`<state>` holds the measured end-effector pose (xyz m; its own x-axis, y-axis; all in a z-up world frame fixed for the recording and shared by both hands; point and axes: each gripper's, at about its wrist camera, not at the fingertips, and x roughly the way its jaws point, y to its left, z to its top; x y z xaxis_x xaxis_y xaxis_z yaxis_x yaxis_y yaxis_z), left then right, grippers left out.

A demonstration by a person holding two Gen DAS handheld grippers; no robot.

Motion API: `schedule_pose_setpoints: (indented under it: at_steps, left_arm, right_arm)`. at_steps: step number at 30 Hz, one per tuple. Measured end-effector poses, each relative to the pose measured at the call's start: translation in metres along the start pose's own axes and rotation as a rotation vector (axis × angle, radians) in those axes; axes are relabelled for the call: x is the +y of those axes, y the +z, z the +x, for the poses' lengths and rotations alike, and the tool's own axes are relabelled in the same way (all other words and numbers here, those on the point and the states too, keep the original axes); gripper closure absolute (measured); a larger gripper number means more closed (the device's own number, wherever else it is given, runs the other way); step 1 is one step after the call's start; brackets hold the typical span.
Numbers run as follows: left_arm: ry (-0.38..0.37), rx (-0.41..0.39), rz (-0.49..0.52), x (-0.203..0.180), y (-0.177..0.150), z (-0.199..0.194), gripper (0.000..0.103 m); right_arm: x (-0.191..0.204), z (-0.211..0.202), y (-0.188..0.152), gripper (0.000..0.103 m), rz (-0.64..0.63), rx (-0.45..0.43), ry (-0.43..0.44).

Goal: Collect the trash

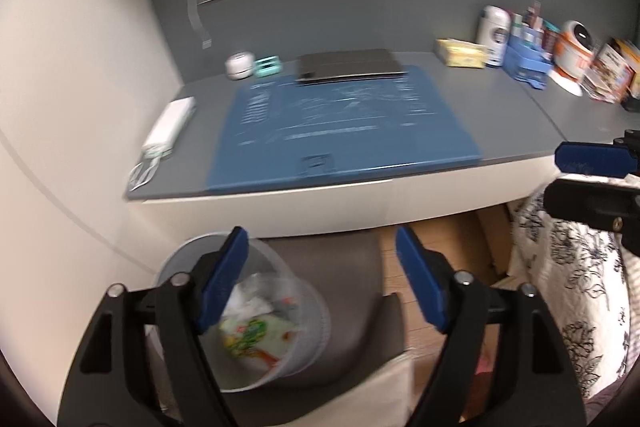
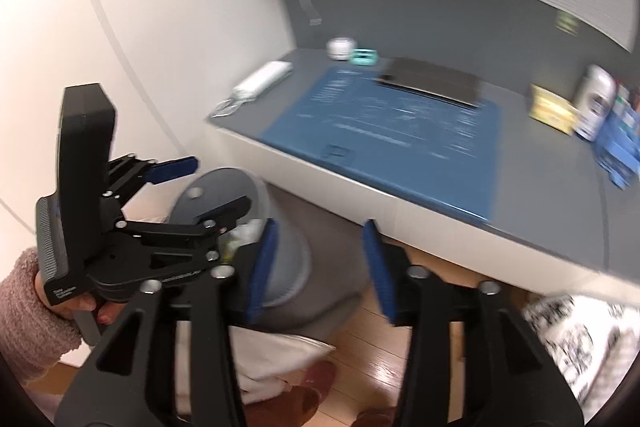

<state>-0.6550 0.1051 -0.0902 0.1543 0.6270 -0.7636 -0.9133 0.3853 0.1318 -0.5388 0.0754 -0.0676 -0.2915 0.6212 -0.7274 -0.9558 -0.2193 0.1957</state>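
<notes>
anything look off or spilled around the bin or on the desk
Nothing spilled: the trash sits inside the clear bin under the desk. The only slightly untidy thing is the blue mat, whose front edge juts a little past the desk's edge. Both frames are blurred, so small bits of litter could go unseen.

Black gripper, blue pads, fuzzy pink sleeve
</notes>
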Motion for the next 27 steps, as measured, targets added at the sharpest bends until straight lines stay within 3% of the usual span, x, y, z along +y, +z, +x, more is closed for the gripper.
schedule_pose_setpoints:
  at_steps: [7,14,24,27]
  left_arm:
    - [-0.142,0.001,0.135,-0.125,0.036,0.006,0.019]
    - [-0.310,-0.044,0.302,-0.263,0.069,-0.002,0.019]
    - [-0.547,-0.124,0.543,-0.439,0.092,-0.044,0.015]
    - [-0.600,-0.121,0.606,-0.468,0.097,-0.056,0.015]
  right_arm:
    - [-0.116,-0.081,-0.045,0.028,0.178,-0.053,-0.201]
    - [-0.230,-0.182,-0.113,0.025,0.445,-0.115,-0.430]
    - [-0.311,-0.309,-0.196,0.022,0.732,-0.204,-0.782]
    - [-0.318,-0.330,-0.210,0.022,0.806,-0.233,-0.827]
